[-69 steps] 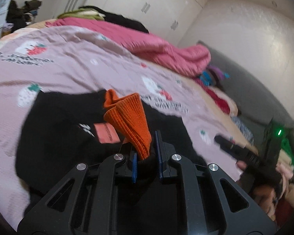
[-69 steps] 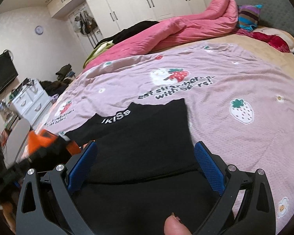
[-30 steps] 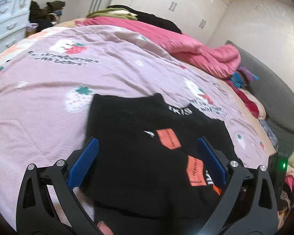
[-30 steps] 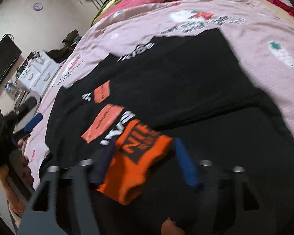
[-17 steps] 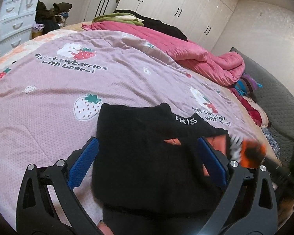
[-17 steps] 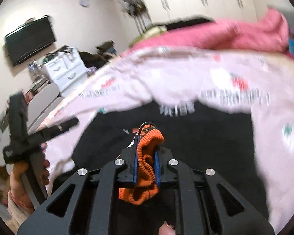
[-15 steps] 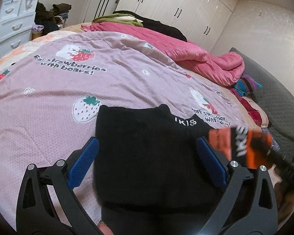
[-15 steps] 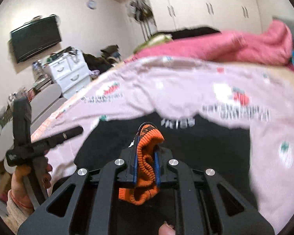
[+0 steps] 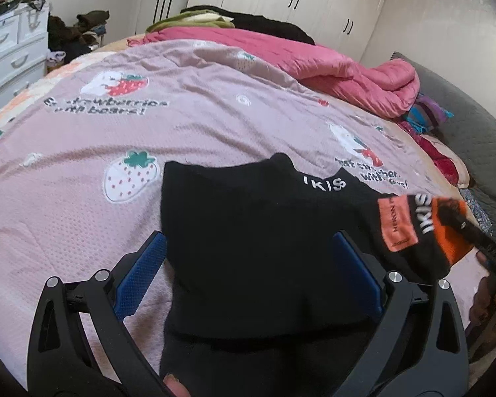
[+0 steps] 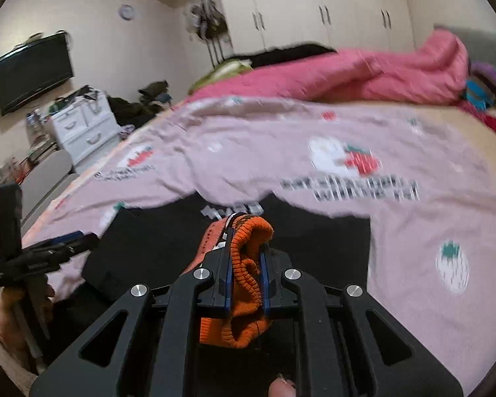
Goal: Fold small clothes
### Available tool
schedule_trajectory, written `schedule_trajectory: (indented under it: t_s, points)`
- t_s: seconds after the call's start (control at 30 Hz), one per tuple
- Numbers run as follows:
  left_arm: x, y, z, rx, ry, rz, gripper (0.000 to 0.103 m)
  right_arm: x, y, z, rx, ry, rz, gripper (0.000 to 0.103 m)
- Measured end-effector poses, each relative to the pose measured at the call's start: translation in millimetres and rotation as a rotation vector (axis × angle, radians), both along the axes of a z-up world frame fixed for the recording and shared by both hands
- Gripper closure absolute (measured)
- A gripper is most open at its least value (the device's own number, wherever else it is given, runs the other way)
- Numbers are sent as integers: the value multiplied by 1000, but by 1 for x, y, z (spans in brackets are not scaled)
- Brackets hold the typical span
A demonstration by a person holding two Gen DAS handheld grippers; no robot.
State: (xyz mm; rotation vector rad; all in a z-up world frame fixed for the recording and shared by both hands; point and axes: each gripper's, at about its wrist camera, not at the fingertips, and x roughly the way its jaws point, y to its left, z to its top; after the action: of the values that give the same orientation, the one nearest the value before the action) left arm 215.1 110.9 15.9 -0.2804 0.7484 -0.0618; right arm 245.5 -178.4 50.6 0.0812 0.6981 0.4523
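On the pink bedspread (image 9: 215, 125), right tongs (image 10: 244, 248) pinch the garment's orange cuff (image 10: 248, 264).

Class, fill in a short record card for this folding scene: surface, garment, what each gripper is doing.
surface: pink strawberry bedspread
garment: black top lying on the bedspread
held part: orange cuff, raised off the bed
right gripper: shut on the orange cuff
left gripper: open, over the black top, holding nothing
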Motion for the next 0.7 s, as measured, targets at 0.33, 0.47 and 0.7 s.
schedule_trajectory:
  t_s: [0.33,0.47,0.7]
  points:
    - [3,-13,-8,-2,13,-13,17,2,-5,-16,-60,31,-53,91]
    - [3,-17,-9,-13,14,-24,26,5,-6,-21,-69,46,-63,91]
    - [6,-27,-14,-9,35,-72,45,8,-8,-28,-103,70,-84,87]
